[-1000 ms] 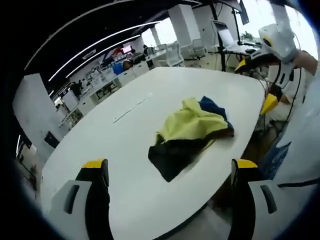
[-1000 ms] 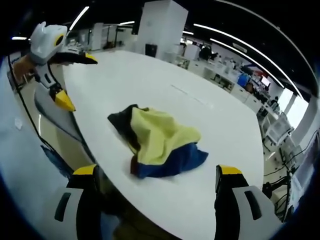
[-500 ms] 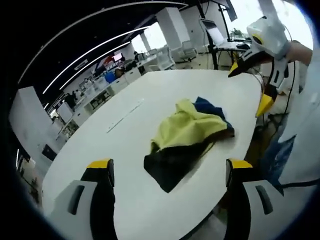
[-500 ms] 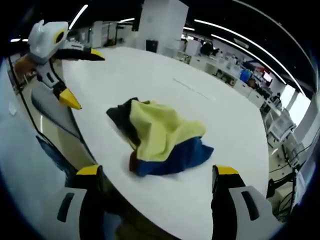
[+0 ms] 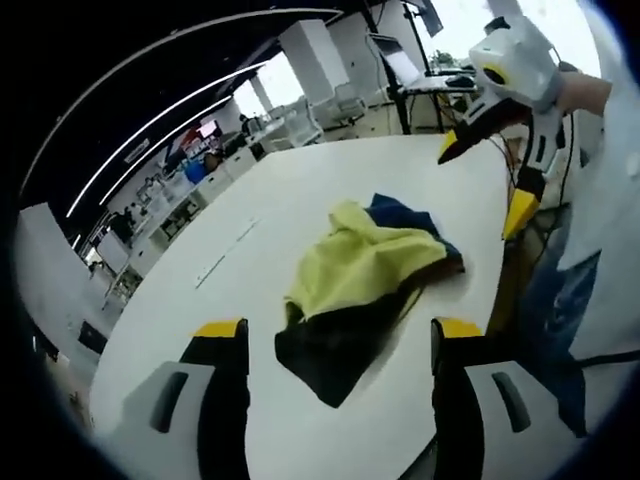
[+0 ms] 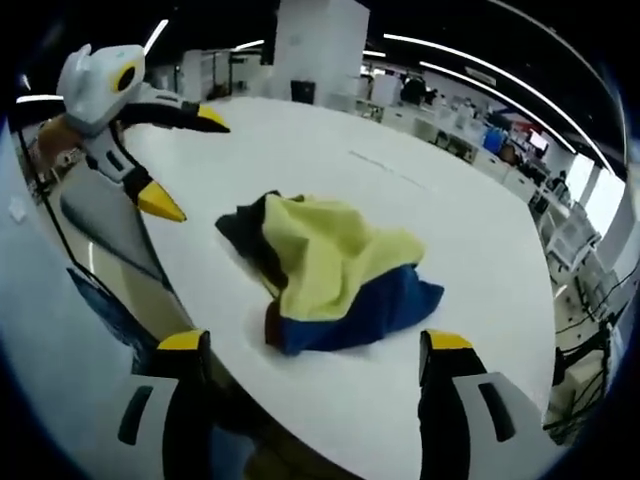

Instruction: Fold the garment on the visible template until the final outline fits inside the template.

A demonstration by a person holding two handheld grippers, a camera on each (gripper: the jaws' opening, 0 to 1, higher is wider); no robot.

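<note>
Approach stage; the garment (image 5: 365,285) lies crumpled on the white table (image 5: 240,260) near its edge; left gripper (image 5: 340,345) and right gripper (image 6: 305,355) hover, jaws apart and empty; next, probably pinch an edge and spread it.

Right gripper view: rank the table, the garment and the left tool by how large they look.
1. White table, largest by far.
2. Crumpled garment.
3. Left tool, smallest.
The garment and the left tool are unsure: the tool is partly cut off at the edge and at a different nearness to the camera.
</note>
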